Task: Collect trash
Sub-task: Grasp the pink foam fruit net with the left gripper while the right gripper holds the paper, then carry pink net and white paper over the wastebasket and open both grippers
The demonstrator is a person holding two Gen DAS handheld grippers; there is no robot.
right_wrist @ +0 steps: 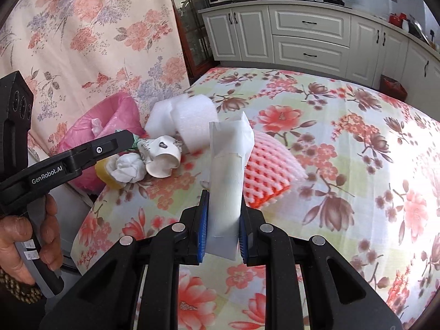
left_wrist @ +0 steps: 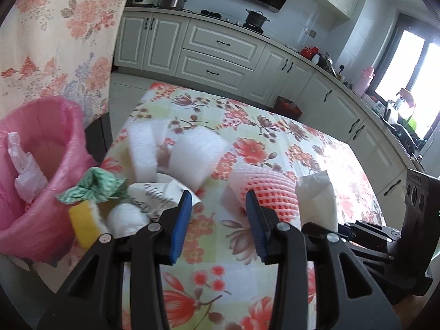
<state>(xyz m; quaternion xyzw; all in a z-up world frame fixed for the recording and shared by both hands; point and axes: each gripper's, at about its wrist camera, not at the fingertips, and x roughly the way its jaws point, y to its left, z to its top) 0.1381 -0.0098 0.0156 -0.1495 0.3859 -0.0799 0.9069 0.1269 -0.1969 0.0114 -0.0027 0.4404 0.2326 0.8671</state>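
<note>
The pink-lined bin (left_wrist: 41,165) holds a crumpled plastic bag (left_wrist: 24,170); right jaws grip folded paper (right_wrist: 227,187), left jaws part-open, empty.

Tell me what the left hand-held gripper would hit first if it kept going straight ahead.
Probably the floral tablecloth itself: the left hand-held gripper is open, aimed between the crushed paper cup and the pink foam net. Depth is uncertain.

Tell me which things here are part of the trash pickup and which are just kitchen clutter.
Job: white paper in right gripper; foam net; foam blocks; crumpled cup; tissue ball; green rag; pink-lined bin; left gripper, empty.

Lying about: pot; cooker; red kettle.
</note>
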